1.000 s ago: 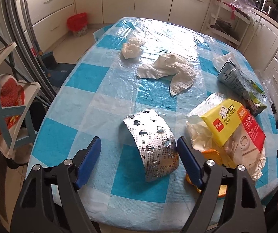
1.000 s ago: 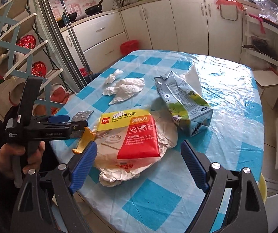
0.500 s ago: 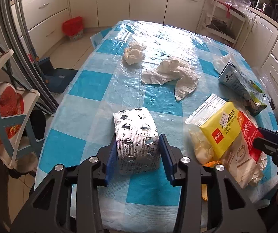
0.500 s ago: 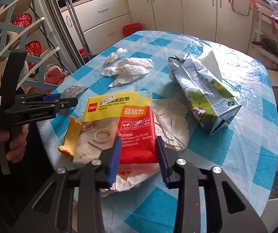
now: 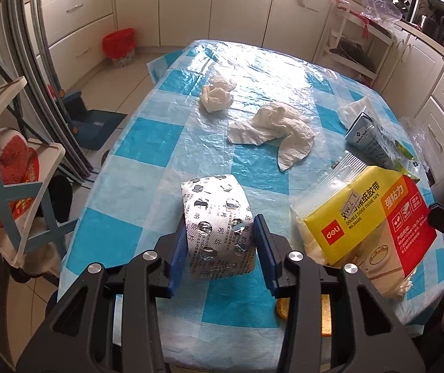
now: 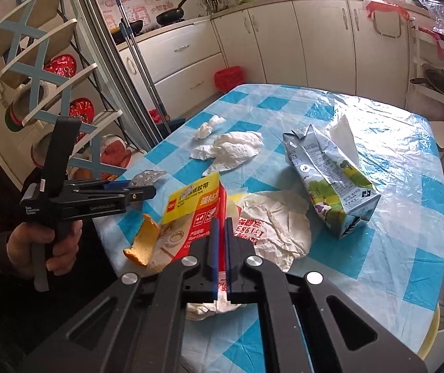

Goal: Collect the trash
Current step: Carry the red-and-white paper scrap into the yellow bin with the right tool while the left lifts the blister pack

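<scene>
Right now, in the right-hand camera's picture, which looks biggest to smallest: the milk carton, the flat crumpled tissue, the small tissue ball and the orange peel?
1. Milk carton
2. Flat crumpled tissue
3. Orange peel and small tissue ball: unsure. The peel looks larger, but it lies much nearer the camera.

The orange peel [image 5: 302, 310] is mostly hidden behind the left gripper [image 5: 220, 248]. The blister pack [image 6: 147, 177] shows only partly, and its print is unreadable.

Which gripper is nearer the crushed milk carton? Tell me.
Right. The right gripper, shut on the yellow tape packet, sits just left of the milk carton; the left gripper holds the blister pack farther off.
</scene>
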Tool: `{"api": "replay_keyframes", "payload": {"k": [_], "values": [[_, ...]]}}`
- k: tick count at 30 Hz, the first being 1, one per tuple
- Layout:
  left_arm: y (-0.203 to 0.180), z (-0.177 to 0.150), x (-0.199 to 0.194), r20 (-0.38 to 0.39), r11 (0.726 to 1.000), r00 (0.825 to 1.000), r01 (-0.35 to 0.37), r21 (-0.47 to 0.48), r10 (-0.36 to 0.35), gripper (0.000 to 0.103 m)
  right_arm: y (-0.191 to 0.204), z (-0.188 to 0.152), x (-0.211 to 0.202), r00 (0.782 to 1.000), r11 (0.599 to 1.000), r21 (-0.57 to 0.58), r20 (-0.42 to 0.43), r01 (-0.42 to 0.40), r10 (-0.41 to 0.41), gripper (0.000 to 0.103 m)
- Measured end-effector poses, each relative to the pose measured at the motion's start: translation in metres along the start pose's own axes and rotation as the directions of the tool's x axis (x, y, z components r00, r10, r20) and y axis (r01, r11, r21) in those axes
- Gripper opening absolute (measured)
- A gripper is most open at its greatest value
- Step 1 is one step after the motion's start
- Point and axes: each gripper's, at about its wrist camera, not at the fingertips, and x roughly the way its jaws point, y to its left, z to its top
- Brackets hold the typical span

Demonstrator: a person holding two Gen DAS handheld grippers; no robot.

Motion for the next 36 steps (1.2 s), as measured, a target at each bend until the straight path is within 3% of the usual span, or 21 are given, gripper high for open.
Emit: {"api": "replay_keyframes", "payload": {"k": [11, 19, 27, 36], "values": [[-0.001, 0.008, -0.021, 0.048, 0.999, 0.998, 0.038, -0.003, -0.038, 0.038, -0.027, 0.010, -0.040, 0.981, 0.980, 0.155, 0.166, -0.127, 0.101, 0.003], [-0.013, 0.010, -0.030, 0.062, 0.998, 0.996, 0.061, 0.012, -0.062, 0.038, -0.050, 0.007, -0.076, 0.954, 0.958, 0.231, 0.282, -0.167, 0.099, 0.003], [-0.047, 0.012, -0.042, 0.075, 0.991, 0.990, 0.110, 0.074, -0.116, 0.038, -0.087, -0.008, -0.123, 0.913, 0.929, 0.324, 0.406, -0.180, 0.035, 0.003], [-0.107, 0.006, -0.046, 0.051, 0.966, 0.978, 0.189, 0.174, -0.201, 0.038, -0.123, -0.034, -0.174, 0.862, 0.892, 0.436, 0.492, -0.121, -0.124, 0.003]]}}
